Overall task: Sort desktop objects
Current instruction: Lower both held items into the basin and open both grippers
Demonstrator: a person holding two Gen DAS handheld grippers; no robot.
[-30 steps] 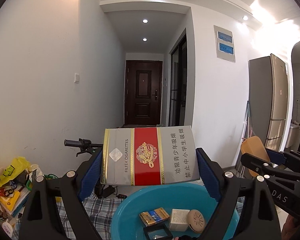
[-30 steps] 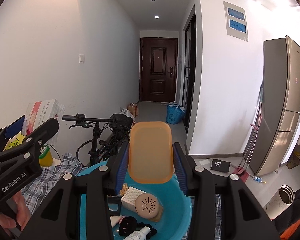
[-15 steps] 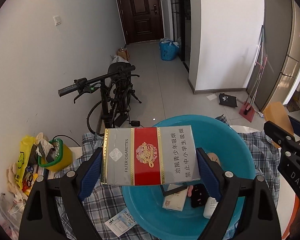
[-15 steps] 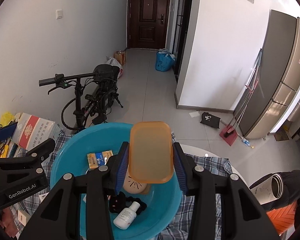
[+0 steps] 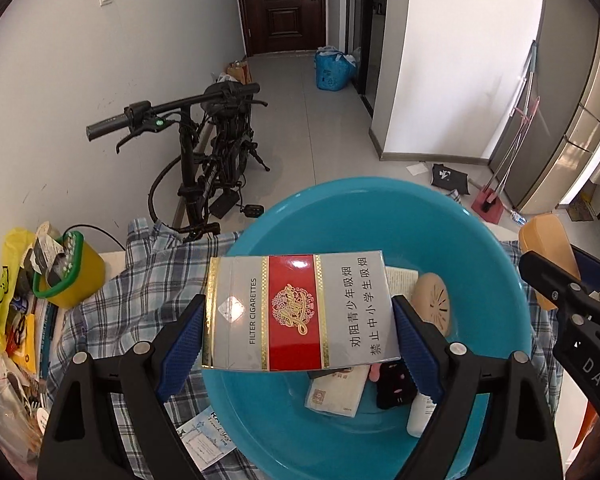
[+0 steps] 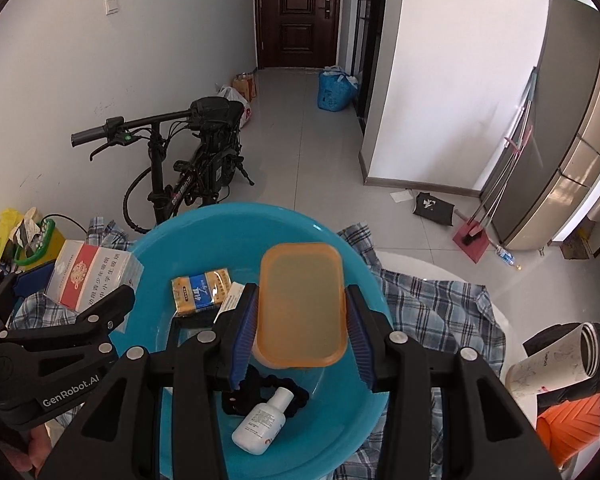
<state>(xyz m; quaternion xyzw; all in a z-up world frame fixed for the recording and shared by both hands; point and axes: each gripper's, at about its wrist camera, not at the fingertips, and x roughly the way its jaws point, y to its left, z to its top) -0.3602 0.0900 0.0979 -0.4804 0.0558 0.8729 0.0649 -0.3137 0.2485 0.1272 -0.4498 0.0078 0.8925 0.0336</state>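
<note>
Both wrist views look steeply down, close above the round turquoise plastic basin point(image 5: 380, 208) point(image 6: 204, 228) (left view nearer its left rim), sharing the black folding bicycle point(image 5: 208, 160) point(image 6: 188, 176).

A pale grey tiled floor point(image 6: 312, 148) runs to a dark brown panelled door point(image 6: 296, 12) between white walls, where a black folding bicycle point(image 6: 188, 172) leans (left side); a tall steel refrigerator point(image 6: 572, 148) stands right.

- A black folding electric bicycle point(image 5: 204, 152) leans by the pale wall.
- A dark brown panelled door point(image 6: 296, 12) closes the hallway.
- A blue plastic bag point(image 6: 334, 90) sits on grey floor tiles.
- A tall steel-grey refrigerator point(image 6: 560, 128) stands at right.
</note>
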